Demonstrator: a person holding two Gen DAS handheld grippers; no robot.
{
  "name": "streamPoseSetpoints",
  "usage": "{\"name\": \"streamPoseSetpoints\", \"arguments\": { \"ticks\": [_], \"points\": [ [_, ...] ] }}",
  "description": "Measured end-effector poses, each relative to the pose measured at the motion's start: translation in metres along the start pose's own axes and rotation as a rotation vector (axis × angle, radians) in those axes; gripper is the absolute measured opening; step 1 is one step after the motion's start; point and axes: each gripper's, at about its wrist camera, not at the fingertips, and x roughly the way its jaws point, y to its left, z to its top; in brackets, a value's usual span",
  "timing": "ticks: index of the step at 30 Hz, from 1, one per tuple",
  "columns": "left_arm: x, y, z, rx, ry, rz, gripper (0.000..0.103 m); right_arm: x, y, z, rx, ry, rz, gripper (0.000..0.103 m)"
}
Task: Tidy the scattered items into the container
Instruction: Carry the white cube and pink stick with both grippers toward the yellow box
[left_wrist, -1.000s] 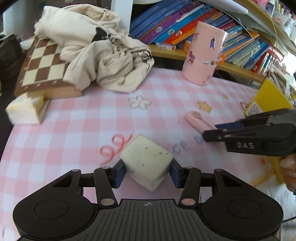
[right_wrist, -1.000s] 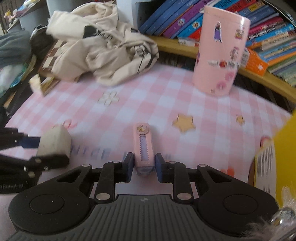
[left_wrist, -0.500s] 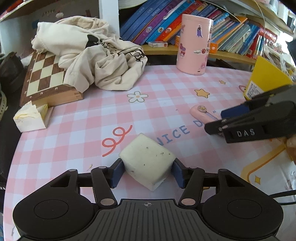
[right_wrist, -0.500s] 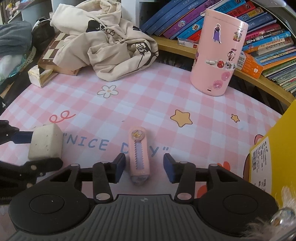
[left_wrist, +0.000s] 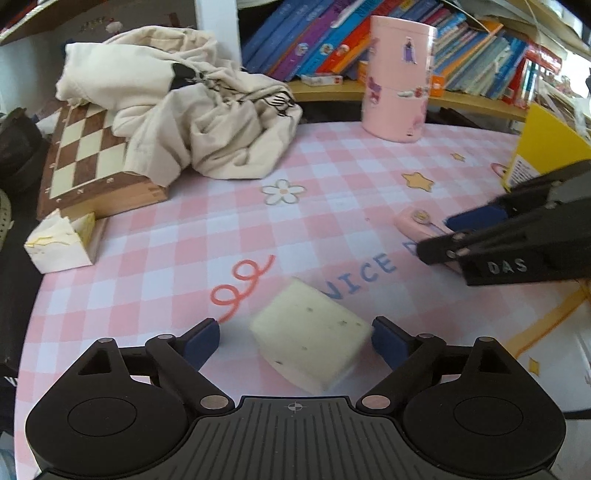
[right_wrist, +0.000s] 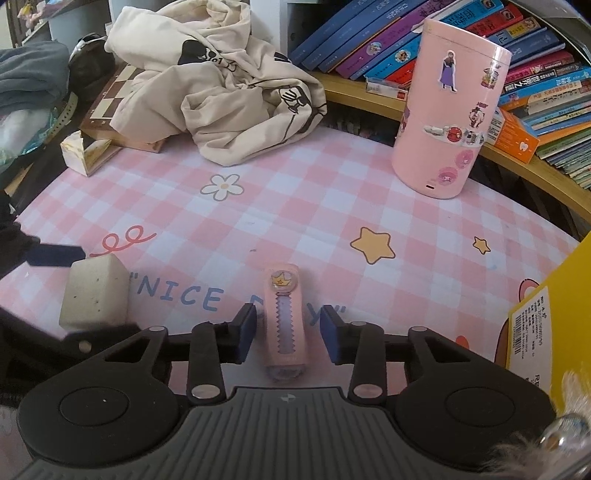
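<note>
A cream foam cube (left_wrist: 310, 339) with dark specks rests on the pink checked tablecloth (left_wrist: 207, 236). My left gripper (left_wrist: 295, 334) straddles the cube. Its jaws are opening, with a gap at both blue pads. A pink stick-shaped case (right_wrist: 283, 317) with a star badge lies lengthwise between the pads of my right gripper (right_wrist: 289, 328). Those jaws are closing, and a small gap still shows on each side. The cube (right_wrist: 94, 295) also shows at the left of the right wrist view. A pink cylindrical canister (right_wrist: 450, 125) with stickers stands upright at the far side.
A crumpled cream sweatshirt (left_wrist: 192, 110) lies partly over a wooden chessboard box (left_wrist: 88, 162) at the far left. A torn paper box (left_wrist: 59, 243) sits near the table's left edge. A yellow box (right_wrist: 554, 317) stands at the right. A shelf of books (right_wrist: 535, 74) runs behind.
The left jaws have spread away from the cube, which now sits free on the cloth. The right jaws let go of the pink case, opened, then narrowed a little.
</note>
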Motion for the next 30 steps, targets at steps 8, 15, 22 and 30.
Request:
{"name": "streamPoseSetpoints", "arguments": {
  "ticks": [8, 15, 22, 30],
  "points": [
    [-0.001, 0.002, 0.0, -0.001, -0.026, -0.018, 0.082, 0.0, 0.005, 0.001, -0.019, 0.006, 0.016, 0.023],
    [-0.009, 0.002, 0.005, -0.021, -0.009, -0.072, 0.047, -0.004, 0.004, 0.0, 0.008, 0.025, 0.037, 0.023],
    [-0.035, 0.005, 0.001, -0.101, -0.028, -0.136, 0.044, -0.029, 0.007, -0.009, 0.034, 0.016, 0.057, 0.023],
    [-0.071, -0.003, -0.012, -0.125, -0.059, -0.167, 0.043, -0.063, 0.018, -0.029, 0.03, 0.009, 0.074, 0.023]
  ]
}}
